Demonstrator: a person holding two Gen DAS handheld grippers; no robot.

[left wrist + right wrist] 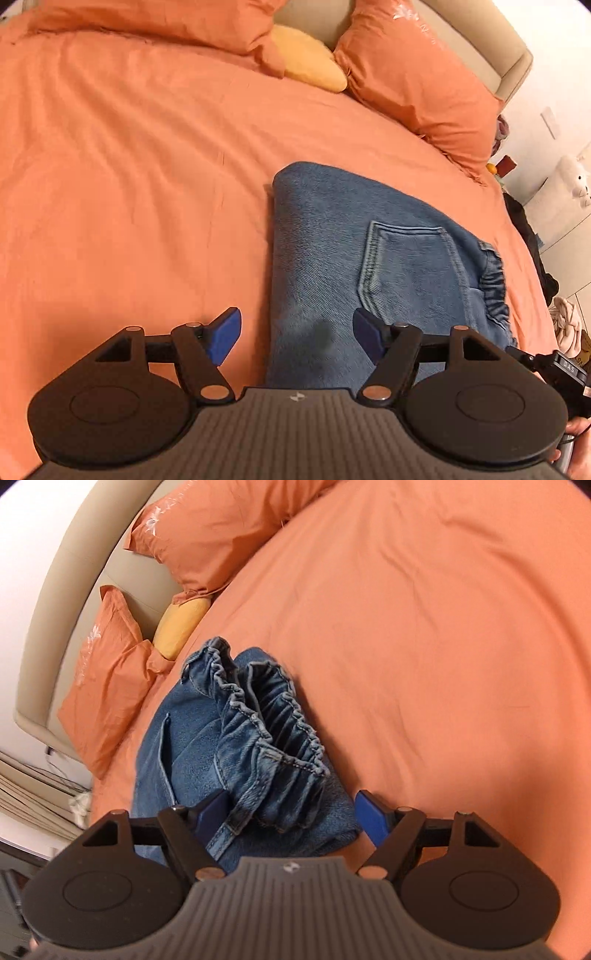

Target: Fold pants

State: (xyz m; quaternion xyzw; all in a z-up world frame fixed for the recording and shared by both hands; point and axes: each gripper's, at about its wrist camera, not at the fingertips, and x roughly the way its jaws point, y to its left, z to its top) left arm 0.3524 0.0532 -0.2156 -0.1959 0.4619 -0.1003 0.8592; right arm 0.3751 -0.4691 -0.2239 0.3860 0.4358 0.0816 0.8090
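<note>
Blue denim pants (354,258) lie folded into a bundle on the orange bedspread (129,166), back pocket facing up. My left gripper (297,338) stands open above the bundle's near left edge, its blue pads wide apart and clear of the cloth. In the right wrist view the pants (192,746) show their gathered elastic waistband (273,731) on top. My right gripper (291,818) is open, with the waistband end of the bundle lying between its spread blue pads but not pinched.
Two orange pillows (417,77) and a yellow cushion (314,59) rest against the beige headboard (491,48). Beyond the bed's right edge are white furniture, a plush toy (576,181) and clothes on the floor. A hand (576,443) shows at the lower right.
</note>
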